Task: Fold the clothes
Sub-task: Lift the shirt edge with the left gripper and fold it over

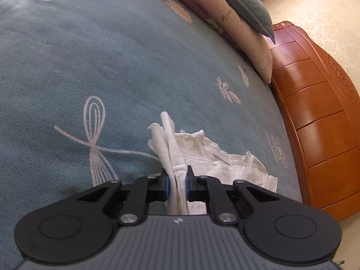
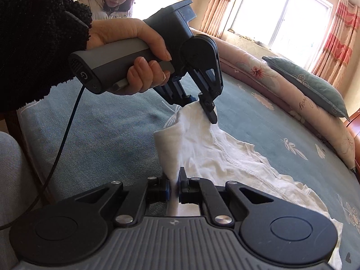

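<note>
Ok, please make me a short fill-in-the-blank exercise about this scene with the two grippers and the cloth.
1. Both grippers are shut on the same ____ garment.
2. The garment's loose part lies on a blue bedspread with a ____ pattern.
3. The left gripper is held by a hand in a ____ fuzzy sleeve.
4. Beside the bed stands a ____ dresser.

Missing words: white; flower; black; wooden
</note>
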Motion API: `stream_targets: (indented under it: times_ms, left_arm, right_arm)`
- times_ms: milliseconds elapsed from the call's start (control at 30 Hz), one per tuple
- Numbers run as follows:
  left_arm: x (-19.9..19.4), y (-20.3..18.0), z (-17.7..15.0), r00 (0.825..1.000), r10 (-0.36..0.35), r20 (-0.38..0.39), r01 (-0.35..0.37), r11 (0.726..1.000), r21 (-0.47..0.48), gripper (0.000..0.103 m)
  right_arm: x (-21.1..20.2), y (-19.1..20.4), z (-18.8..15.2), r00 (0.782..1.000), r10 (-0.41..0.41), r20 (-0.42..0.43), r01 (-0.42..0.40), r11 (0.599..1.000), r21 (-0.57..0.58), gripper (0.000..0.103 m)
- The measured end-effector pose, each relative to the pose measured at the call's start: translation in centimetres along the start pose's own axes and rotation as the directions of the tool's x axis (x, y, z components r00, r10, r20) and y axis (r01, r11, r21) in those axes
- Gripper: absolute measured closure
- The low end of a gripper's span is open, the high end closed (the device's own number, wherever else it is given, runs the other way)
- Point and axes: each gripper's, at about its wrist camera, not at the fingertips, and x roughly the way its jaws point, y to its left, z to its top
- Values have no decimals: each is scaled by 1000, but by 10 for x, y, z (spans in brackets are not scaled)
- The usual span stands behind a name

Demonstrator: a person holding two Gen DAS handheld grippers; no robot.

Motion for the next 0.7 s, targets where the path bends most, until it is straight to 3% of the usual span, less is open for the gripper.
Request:
stream_targets:
  times_ms: [333,700]
  left_arm:
    - [-7,-76,0,999,28,29,-31,994,103,92]
    - [18,-172,-14,997,64,45,-73,973,217,92]
  right_arm:
    - [-28,-34,-5,996,-15,91,3,991,133,96]
    - [-69,-94,-29,984,-97,152,48,952,302,96]
